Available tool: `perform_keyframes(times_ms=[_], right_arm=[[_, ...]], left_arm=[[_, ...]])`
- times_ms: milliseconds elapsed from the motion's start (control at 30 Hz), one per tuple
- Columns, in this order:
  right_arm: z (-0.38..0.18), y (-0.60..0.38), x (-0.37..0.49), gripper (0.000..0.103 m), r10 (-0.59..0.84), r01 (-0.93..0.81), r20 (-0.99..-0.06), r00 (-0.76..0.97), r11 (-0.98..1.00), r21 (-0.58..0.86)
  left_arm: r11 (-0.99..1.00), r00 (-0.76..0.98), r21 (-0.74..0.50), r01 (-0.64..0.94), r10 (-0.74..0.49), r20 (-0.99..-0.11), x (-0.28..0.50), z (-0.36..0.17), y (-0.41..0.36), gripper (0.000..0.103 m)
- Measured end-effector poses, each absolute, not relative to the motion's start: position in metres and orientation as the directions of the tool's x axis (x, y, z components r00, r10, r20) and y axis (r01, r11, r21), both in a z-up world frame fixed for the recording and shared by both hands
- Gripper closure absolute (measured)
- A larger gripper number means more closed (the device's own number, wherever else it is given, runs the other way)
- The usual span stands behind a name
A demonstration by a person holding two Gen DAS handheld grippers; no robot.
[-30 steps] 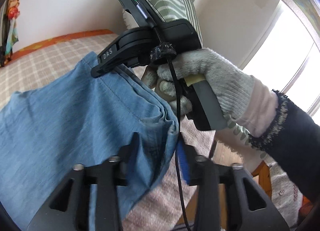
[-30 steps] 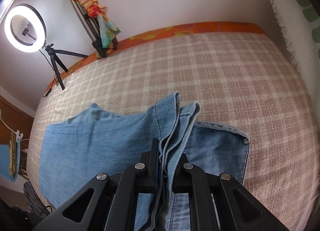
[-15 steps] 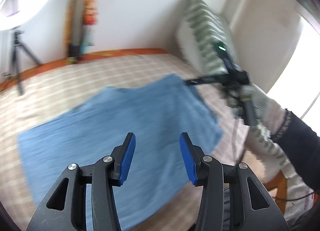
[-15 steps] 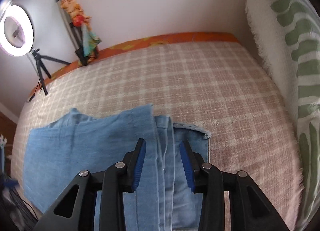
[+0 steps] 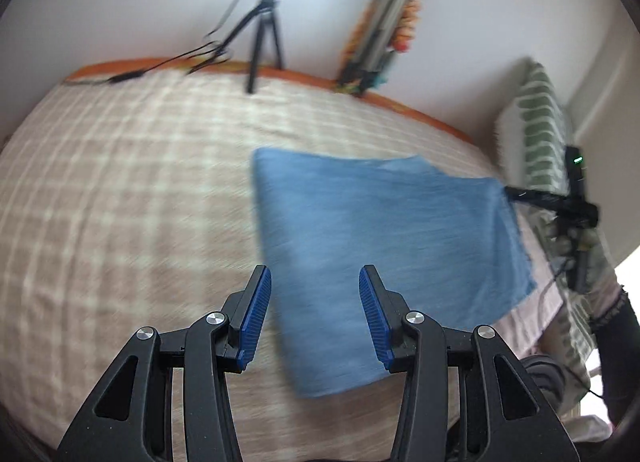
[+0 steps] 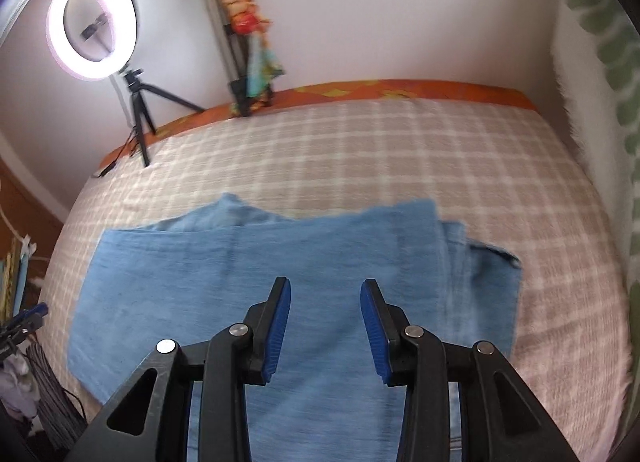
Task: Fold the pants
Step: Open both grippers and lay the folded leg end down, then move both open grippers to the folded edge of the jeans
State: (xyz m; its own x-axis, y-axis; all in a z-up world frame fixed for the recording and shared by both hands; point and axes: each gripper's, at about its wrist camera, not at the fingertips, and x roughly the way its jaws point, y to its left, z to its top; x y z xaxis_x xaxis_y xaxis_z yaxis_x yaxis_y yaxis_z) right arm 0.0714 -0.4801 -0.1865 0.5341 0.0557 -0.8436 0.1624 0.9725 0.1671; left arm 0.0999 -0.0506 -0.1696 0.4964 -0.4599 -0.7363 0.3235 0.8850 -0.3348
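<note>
The blue denim pants (image 5: 384,246) lie folded flat on the checked bedspread (image 5: 120,201). My left gripper (image 5: 316,318) is open and empty, raised above the pants' left edge. In the left wrist view the right gripper (image 5: 516,193) shows at the pants' far right corner. In the right wrist view the pants (image 6: 248,278) spread below my right gripper (image 6: 325,326), which is open and empty above them. Layered folded edges (image 6: 464,262) show at the right side.
A lit ring light on a tripod (image 6: 92,21) and a wrapped tripod (image 6: 240,33) stand at the wall behind the bed. A green-patterned white cushion (image 5: 536,129) stands at the right. Cables and clutter (image 6: 36,390) lie off the bed's left edge.
Both grippers let go of the pants' edge, opened and pulled back. The left one swung left and away. The pants now lie flat on the bed.
</note>
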Motion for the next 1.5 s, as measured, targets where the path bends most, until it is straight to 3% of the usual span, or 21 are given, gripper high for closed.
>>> perform_keyframes(times_ms=[167,233,300,500,700,1000,1100,1300,1500], right_arm=[[-0.156,-0.455,0.085,0.061,0.098,0.085,-0.821,0.562,0.981,0.176],[-0.141,-0.444,0.09,0.048,0.127,0.056,-0.813,0.569,0.98,0.193],[-0.127,-0.431,0.096,0.042,0.164,0.02,-0.803,0.573,0.977,0.214],[-0.113,-0.37,0.109,0.039,0.268,-0.116,-0.799,0.538,0.963,0.245],[-0.13,-0.308,0.123,0.039,0.315,-0.207,-0.831,0.459,0.947,0.245],[-0.178,-0.218,0.169,0.04,0.328,-0.234,-0.893,0.308,0.936,0.263],[-0.198,-0.183,0.188,0.041,0.267,-0.233,-0.928,0.261,0.95,0.208],[-0.232,-0.121,0.216,0.055,0.141,-0.272,-0.971,0.196,0.959,0.084],[-0.252,-0.089,0.223,0.056,0.024,-0.318,-0.99,0.14,0.948,-0.022]], left_arm=[[0.878,0.47,-0.355,0.321,-0.473,-0.745,0.097,-0.196,-0.045,0.059],[0.892,0.462,-0.322,0.318,-0.442,-0.769,0.096,-0.205,-0.048,0.059],[0.912,0.468,-0.269,0.31,-0.393,-0.792,0.096,-0.216,-0.047,0.058],[0.911,0.485,-0.27,0.31,-0.397,-0.779,0.088,-0.229,-0.035,0.058],[0.899,0.475,-0.288,0.33,-0.422,-0.772,0.083,-0.229,-0.029,0.058],[0.812,0.408,-0.501,0.299,-0.584,-0.702,0.091,-0.223,-0.013,0.059],[0.787,0.393,-0.546,0.287,-0.616,-0.682,0.094,-0.225,-0.014,0.059],[0.755,0.387,-0.587,0.29,-0.654,-0.65,0.091,-0.225,-0.014,0.059],[0.741,0.392,-0.613,0.275,-0.668,-0.632,0.091,-0.228,-0.008,0.059]])
